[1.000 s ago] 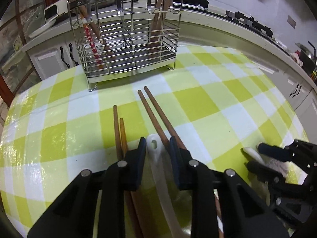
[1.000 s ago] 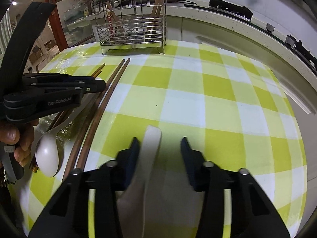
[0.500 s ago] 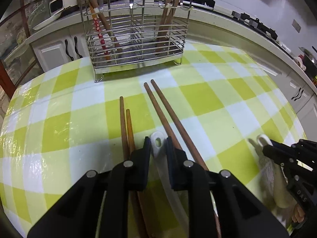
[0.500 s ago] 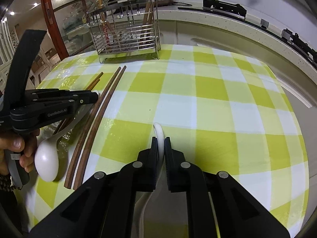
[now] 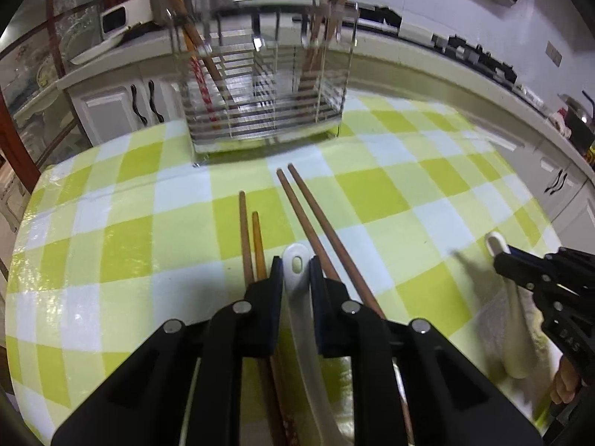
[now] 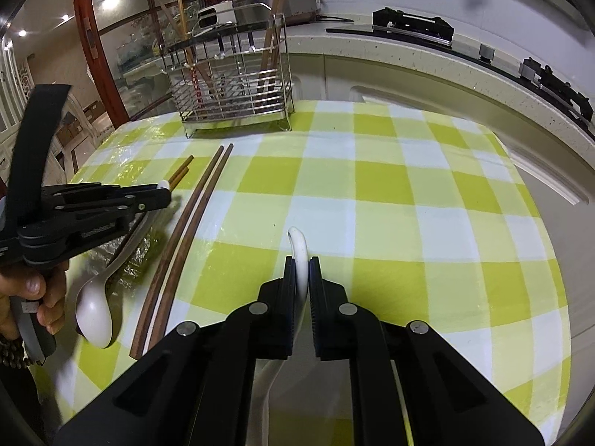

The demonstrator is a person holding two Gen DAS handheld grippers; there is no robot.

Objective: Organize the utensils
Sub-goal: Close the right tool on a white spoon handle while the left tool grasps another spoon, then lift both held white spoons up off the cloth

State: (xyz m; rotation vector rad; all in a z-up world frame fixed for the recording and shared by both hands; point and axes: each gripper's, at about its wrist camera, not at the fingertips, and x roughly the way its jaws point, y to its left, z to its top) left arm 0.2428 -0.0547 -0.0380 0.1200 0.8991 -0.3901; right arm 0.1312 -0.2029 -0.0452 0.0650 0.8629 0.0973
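You are holding a white spoon in each hand-held gripper: the left hand-held gripper [image 5: 295, 275] is clenched on the flat handle of one spoon [image 5: 297, 264], the hole in its tip poking out just ahead of the pads, and the right hand-held gripper [image 6: 302, 271] is pinching the curved, glossy handle of the other spoon [image 6: 299, 249], bowl trailing back beneath it. The job looks partly done: the wire rack [image 5: 260, 85], far ahead of both tools, is already carrying several upright chopsticks. Still waiting on the bench [image 6: 372, 186] are two long dark wooden chopsticks [image 5: 316, 230] just right of your left tool and two shorter, paler ones [image 5: 249, 238] just left of it, all lying flat on the slick checked cloth.
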